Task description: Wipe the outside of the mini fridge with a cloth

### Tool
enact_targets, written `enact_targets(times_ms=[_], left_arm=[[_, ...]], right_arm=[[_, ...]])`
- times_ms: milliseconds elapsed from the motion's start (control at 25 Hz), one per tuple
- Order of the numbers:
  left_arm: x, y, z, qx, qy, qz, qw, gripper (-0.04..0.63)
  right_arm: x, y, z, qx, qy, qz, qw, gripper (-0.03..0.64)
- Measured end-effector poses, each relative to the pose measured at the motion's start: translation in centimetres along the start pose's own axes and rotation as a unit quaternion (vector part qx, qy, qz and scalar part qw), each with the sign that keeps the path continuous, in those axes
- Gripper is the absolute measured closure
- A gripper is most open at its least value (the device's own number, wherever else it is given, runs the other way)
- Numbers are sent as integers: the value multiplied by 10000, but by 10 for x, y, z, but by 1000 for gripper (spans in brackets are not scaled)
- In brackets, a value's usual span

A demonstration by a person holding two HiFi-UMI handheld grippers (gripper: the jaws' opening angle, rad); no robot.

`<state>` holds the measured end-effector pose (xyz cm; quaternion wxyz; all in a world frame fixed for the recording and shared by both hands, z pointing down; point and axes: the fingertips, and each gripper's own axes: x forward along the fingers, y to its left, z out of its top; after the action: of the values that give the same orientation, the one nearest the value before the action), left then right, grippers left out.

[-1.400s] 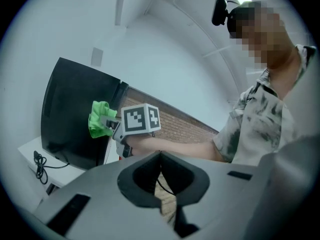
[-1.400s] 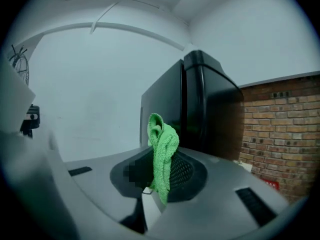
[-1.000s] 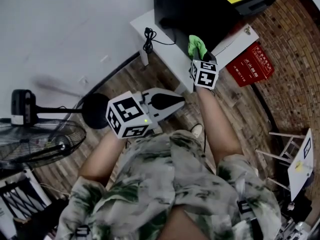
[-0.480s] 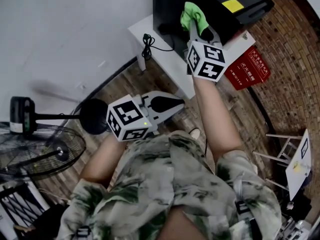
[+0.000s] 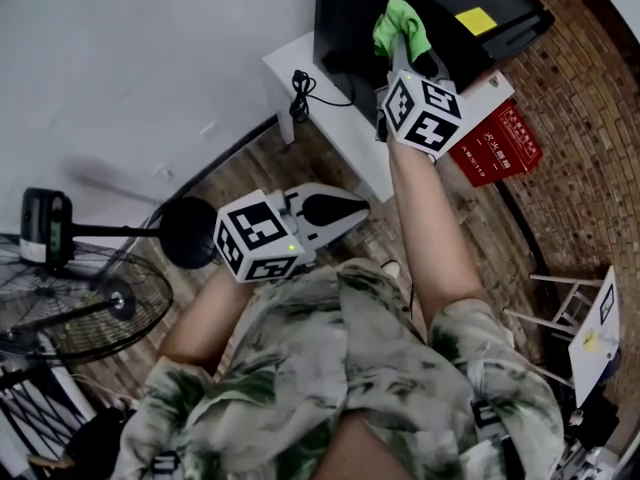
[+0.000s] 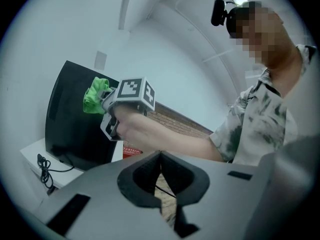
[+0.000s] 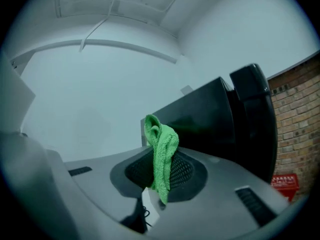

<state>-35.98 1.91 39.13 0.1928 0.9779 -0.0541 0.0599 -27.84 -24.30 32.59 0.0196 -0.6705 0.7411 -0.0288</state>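
Note:
The black mini fridge (image 5: 352, 18) stands on a low white stand at the top of the head view. My right gripper (image 5: 406, 46) is shut on a green cloth (image 5: 400, 20) and holds it against the fridge's dark face. In the right gripper view the cloth (image 7: 161, 154) hangs folded between the jaws, with the fridge (image 7: 220, 119) just behind it. My left gripper (image 5: 345, 208) hovers lower, over the wooden floor, shut on nothing and well apart from the fridge. The left gripper view shows the cloth (image 6: 94, 94) pressed to the fridge (image 6: 67, 124).
The white stand (image 5: 335, 103) carries a coiled black cable (image 5: 298, 86). A red box (image 5: 500, 138) leans by the brick wall (image 5: 590, 108). A yellow label (image 5: 477, 20) sits on the fridge. A floor fan (image 5: 75, 293) stands at left, a white stool (image 5: 590, 318) at right.
My right gripper has carried the green cloth up the fridge, from its lower edge to higher on its face. The left gripper has stayed where it was.

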Motion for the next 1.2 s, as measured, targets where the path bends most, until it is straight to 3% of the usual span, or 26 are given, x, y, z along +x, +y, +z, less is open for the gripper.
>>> enact_targets(times_ms=[320,760,920,1200], left_arm=[[-6,5,-7,-85,52,9,10000,572],[-10,14,-9,-150,76,70,9998,572],[-13,16,-5,-140,18,71,9999,572],[-16,15,1,-164,-115,74,9998,572]], right_arm=[[4,-18,-80,-77,691,-231,9973,554],[8,-26,-187,-160,1727,-289,9844,554],[11,-14,-169,-115,1561,-169,9875,554],[31,12,-69,29,638,92,9979,554]])
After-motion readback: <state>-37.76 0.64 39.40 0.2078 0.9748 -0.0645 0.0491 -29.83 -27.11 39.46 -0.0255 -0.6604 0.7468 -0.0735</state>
